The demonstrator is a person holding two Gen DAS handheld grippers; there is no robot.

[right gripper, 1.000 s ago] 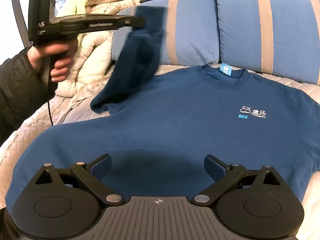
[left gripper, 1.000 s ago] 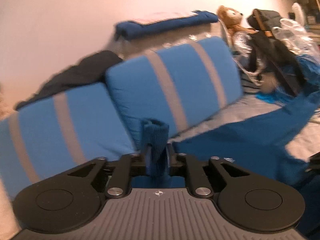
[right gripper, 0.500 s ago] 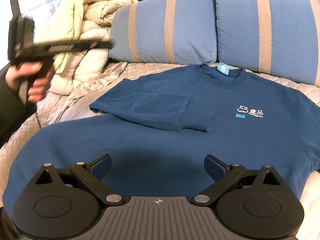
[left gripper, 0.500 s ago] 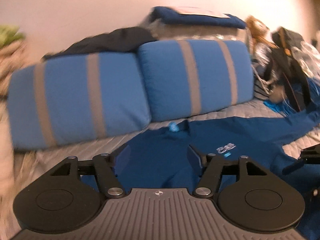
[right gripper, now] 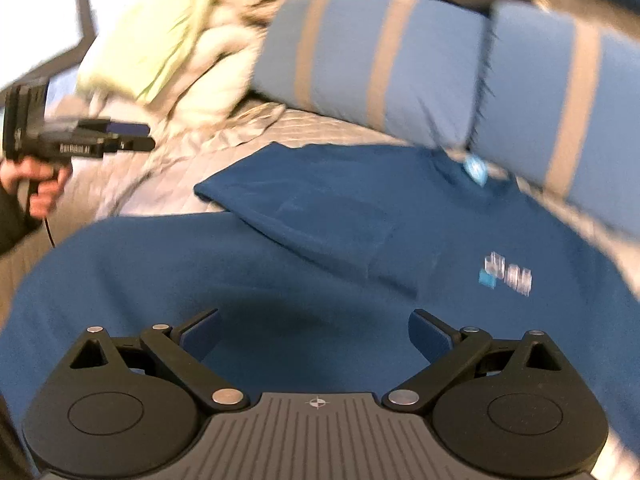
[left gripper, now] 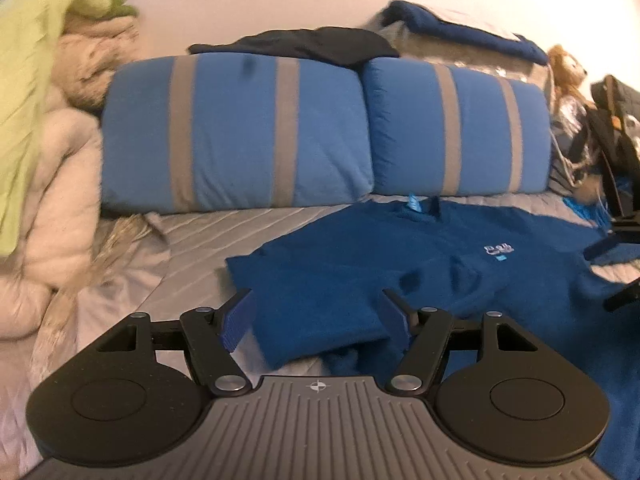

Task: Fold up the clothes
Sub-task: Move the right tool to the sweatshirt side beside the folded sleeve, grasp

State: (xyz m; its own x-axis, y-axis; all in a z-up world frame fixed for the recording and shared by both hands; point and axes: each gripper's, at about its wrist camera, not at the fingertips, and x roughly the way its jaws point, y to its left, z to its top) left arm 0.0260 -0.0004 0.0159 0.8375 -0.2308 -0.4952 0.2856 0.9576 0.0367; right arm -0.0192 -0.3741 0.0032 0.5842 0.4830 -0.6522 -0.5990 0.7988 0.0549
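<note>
Lying folded across sweatshirt: sleeve, dropped by left tool.

We see a dark blue sweatshirt lying flat on the bed, collar toward twelve o'clock, one sleeve folded across its chest.

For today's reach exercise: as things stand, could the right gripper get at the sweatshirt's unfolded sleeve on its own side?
Probably yes. The right gripper is open and empty above the blue sweatshirt, and nothing lies on the cloth toward that side. The sleeve's end runs out of view, so its cuff cannot be judged.
</note>
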